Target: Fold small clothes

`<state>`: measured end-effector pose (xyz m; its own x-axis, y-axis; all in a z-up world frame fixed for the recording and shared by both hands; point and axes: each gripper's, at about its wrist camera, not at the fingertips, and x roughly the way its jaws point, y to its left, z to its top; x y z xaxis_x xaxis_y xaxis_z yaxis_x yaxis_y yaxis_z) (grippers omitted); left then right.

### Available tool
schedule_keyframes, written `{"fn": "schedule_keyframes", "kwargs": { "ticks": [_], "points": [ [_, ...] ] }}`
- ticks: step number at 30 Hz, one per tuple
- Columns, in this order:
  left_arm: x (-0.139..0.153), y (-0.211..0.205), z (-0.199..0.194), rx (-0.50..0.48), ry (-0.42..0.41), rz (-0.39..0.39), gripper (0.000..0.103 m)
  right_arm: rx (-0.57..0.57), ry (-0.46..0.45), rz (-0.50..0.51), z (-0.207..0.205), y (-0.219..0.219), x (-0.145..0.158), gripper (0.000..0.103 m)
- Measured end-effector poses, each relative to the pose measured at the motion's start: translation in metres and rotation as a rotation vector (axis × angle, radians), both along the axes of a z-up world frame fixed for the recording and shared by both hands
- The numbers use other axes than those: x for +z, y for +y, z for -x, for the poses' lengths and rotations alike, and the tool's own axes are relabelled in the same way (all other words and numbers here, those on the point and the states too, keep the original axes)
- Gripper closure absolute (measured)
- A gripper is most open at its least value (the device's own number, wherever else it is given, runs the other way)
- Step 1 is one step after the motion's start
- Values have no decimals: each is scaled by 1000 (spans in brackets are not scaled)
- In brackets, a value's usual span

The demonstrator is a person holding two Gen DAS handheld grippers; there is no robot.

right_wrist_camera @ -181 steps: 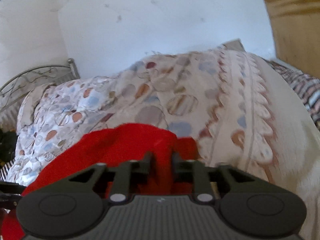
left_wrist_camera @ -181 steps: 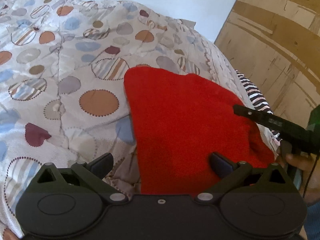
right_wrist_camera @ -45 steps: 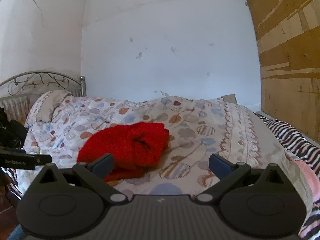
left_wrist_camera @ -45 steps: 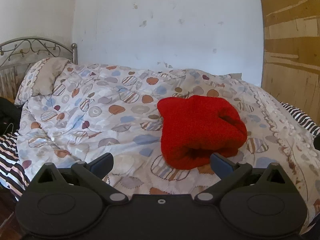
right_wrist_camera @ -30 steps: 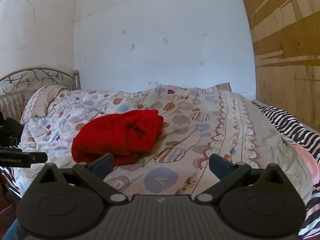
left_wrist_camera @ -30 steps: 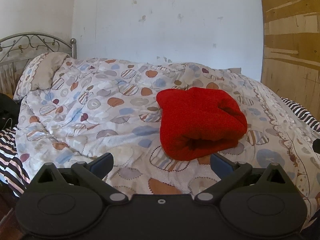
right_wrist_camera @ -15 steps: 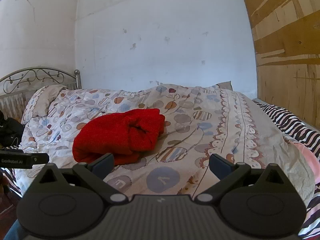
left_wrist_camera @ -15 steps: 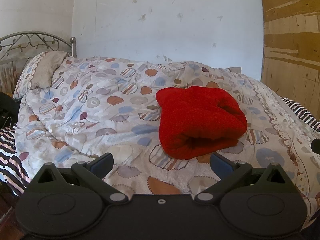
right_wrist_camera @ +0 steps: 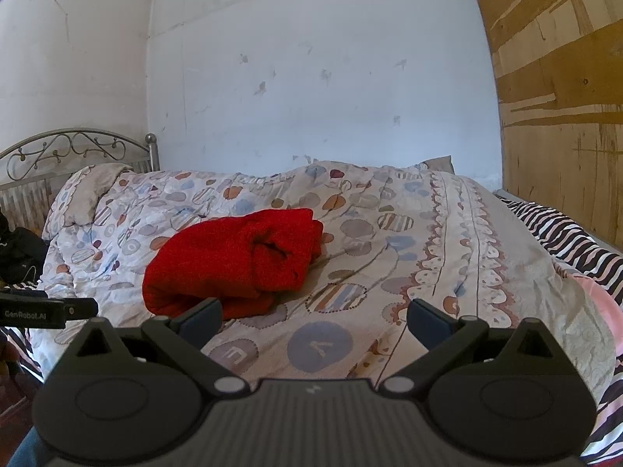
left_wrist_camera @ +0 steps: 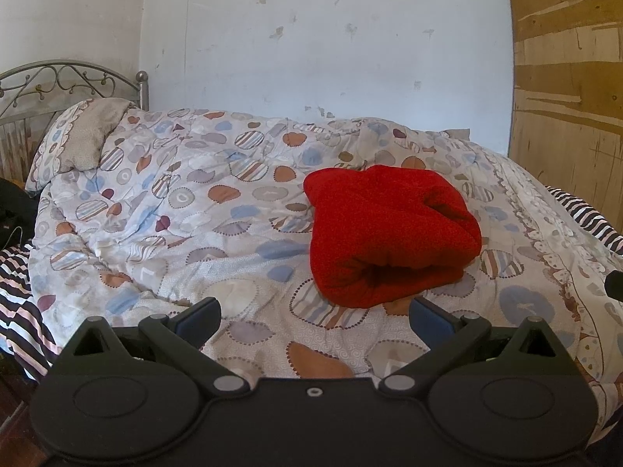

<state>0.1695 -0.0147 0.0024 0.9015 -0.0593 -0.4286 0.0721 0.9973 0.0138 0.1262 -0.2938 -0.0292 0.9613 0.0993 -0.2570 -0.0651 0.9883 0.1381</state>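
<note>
Nearest, the left gripper and the right gripper each hang over the front edge of the quilt, jaws spread wide apart and holding nothing; their fingers are black plastic with dark blue pads. Just beyond them lies the red garment, folded into a thick, rounded bundle that rests on the quilt clear of both grippers. Its cloth looks fuzzy, like fleece or knit, and the open fold faces the front, with a dark gap between the layers. A tuck or pocket-like hollow shows on its right end; what kind of garment it is cannot be told. The quilt under it is soft and rumpled, pale, printed with circles and hearts in tan, blue, grey and stripes. Left of the garment and farther back, a pillow leans against a curly metal headboard, cut off at the frame edge. A striped sheet shows to the garment's right. Behind the garment stand a scuffed white wall and a plywood panel.
</note>
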Motion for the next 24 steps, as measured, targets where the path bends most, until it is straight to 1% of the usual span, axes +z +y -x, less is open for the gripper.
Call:
{"fn": "schedule_keyframes", "kwargs": {
  "ticks": [24],
  "points": [
    [0,0,-1,-3,4,3,1,8,6,-4,-1,3,0,0]
  ]
}}
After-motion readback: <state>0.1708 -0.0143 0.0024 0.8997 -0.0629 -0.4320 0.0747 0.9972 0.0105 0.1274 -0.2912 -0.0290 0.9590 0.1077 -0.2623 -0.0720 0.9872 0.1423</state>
